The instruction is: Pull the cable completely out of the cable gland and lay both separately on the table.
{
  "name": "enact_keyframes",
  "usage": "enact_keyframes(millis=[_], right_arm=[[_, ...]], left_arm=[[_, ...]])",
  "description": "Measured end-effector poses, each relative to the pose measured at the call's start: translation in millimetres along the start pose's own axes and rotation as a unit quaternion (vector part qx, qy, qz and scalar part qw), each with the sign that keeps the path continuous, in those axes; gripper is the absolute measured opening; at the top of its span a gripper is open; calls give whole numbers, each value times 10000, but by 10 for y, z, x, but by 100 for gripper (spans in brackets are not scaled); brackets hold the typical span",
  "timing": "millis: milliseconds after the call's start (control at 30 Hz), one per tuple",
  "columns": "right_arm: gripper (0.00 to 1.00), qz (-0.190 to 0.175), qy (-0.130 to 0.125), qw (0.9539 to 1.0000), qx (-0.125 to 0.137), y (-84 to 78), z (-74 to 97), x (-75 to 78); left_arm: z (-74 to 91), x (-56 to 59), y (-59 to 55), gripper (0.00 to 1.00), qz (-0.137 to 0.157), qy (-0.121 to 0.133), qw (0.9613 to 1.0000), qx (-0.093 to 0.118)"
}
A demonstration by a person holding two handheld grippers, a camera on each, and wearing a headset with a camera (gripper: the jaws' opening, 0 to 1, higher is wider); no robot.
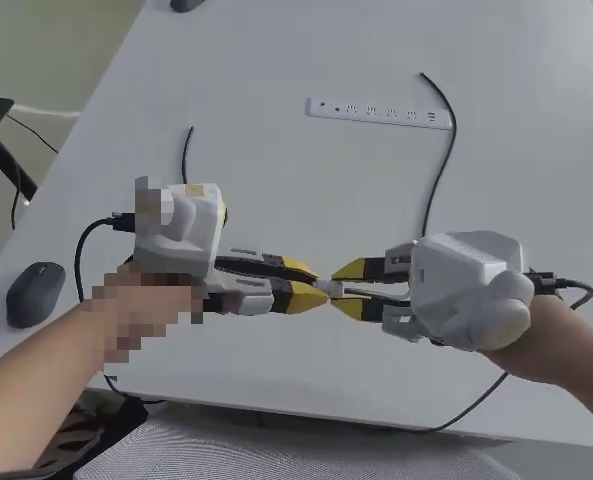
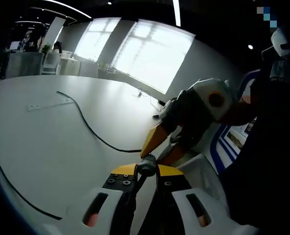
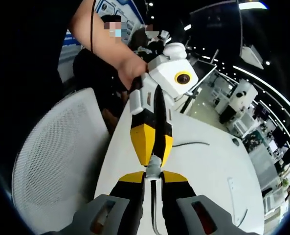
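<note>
So right now both grippers are nose to nose, in the air just above the front edge of the tabletop (image 1: pixel 306 200), roughly mid-way along it. The gland (image 3: pixel 154 168) is the little pale lump sandwiched between the two sets of tips. The left gripper (image 1: pixel 314 290) looks pinched almost fully together, so my read is that it's clamped on the thin cable (image 2: pixel 135 196), which in the left gripper view runs as a dark line from the gland back between its jaws. The right gripper (image 1: pixel 342 288) has its jaws a touch wider and seems to be closed around the gland body itself. Honestly the tips crowd each other so much that I wouldn't swear to who has which. What matters for the pull is that the cable's long axis lies straight along both grippers, parallel to that front edge, left to right. So I'd say the pull wants to go dead along that line, hands moving apart with no twisting off-axis, or the cable will likely bind in the gland. Neither gripper is nearer, since both are already on it. There's bare tabletop further in for laying the two pieces down apart.
</note>
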State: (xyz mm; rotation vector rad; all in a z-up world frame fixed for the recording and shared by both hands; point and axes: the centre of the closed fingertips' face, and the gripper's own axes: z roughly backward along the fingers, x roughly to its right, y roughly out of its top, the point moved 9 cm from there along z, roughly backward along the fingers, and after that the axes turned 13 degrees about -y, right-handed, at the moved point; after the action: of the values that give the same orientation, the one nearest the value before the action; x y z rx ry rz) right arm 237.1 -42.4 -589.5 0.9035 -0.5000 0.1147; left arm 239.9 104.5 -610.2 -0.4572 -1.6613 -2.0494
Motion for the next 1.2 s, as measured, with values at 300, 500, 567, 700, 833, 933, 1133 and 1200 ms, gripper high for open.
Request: enact_keyframes(millis=[300,500,567,700,833,933,1133,1200], right_arm=[[8,-607,63,9981,-22,-48,18,-23],[16,-1332,118,9909,-115,-121,61,-7],[14,-1672,214,9857,-8,-131,93,21],[21,-3164,601,9467,73,-205,159,126],[11,-4636,1237,8773,-54,-305,163,248],[15,-5242,1609,8361,155,-329,126,338],[18,-5584,2288,7973,158,-379,36,395],[18,-5670,2464,7859,111,-391,0,392]], left_arm=[[-27,25,-34,15,32,-22,10000,-38],[-38,23,-38,15,-27,-24,10000,-53],[-38,32,-33,15,-83,-15,9999,-83],[-27,54,-27,15,-202,17,9998,-90],[-23,78,-26,15,-361,3,9993,-126],[-25,78,-29,15,-479,20,9987,-181],[-20,88,-5,15,-572,-1,9982,-163],[-18,96,9,15,-606,-31,9980,-151]])
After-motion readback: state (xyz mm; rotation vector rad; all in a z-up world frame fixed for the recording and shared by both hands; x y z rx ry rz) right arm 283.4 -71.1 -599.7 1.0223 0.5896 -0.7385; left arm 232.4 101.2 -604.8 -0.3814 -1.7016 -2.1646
